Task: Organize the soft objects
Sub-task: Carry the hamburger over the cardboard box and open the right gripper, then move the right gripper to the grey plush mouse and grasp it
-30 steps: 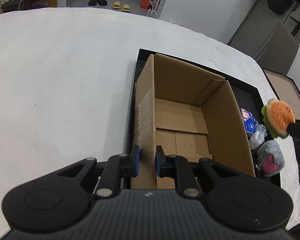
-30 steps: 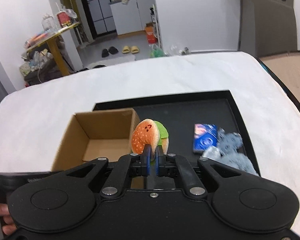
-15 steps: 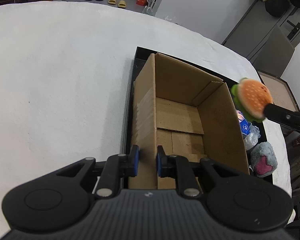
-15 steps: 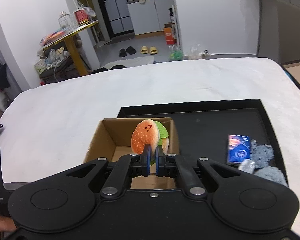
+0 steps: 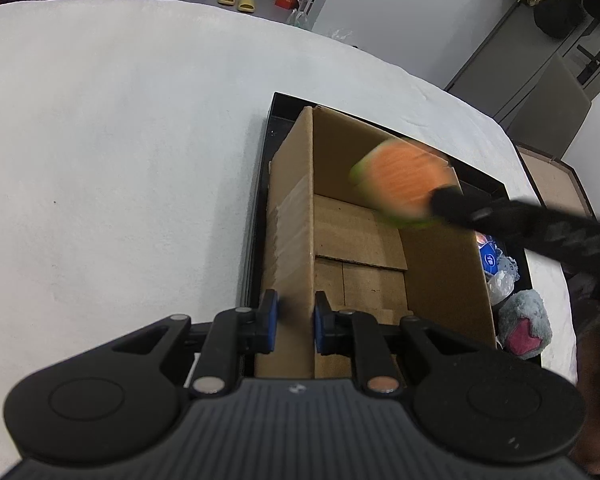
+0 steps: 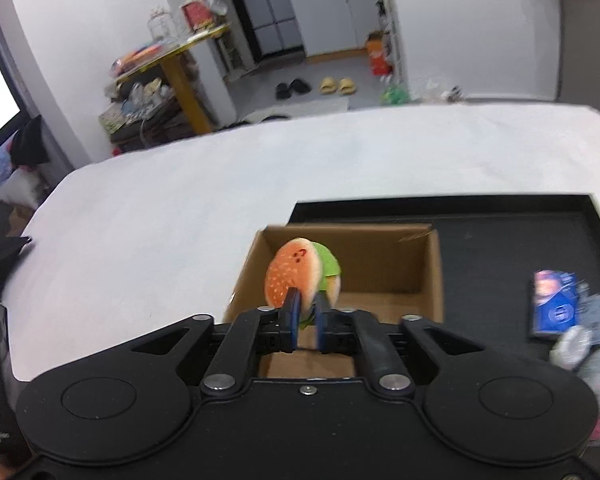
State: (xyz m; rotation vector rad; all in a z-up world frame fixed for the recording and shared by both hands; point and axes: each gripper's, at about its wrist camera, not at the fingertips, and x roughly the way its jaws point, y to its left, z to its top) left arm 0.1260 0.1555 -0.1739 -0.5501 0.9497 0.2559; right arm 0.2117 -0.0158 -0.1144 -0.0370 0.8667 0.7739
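Note:
A plush burger (image 6: 296, 272) with an orange bun and a green lettuce edge hangs over the open cardboard box (image 6: 380, 264), with its lower edge between the pads of my right gripper (image 6: 306, 312). That gripper's jaws are opening. In the left wrist view the burger (image 5: 404, 188) is blurred above the box's far right corner, on the tip of the right gripper (image 5: 500, 216). My left gripper (image 5: 295, 316) is shut on the near left wall of the box (image 5: 440, 272). The box floor is bare.
The box stands in a black tray (image 6: 500, 248) on a white table. To the right of the box the tray holds a blue packet (image 6: 554, 304), a crumpled wrapper (image 5: 500, 284) and a grey plush with a pink patch (image 5: 524, 324). Room furniture lies beyond the table.
My right gripper has carried the burger leftward from beside the tray to over the box, and its jaws have parted slightly. The left gripper and the box have stayed put.

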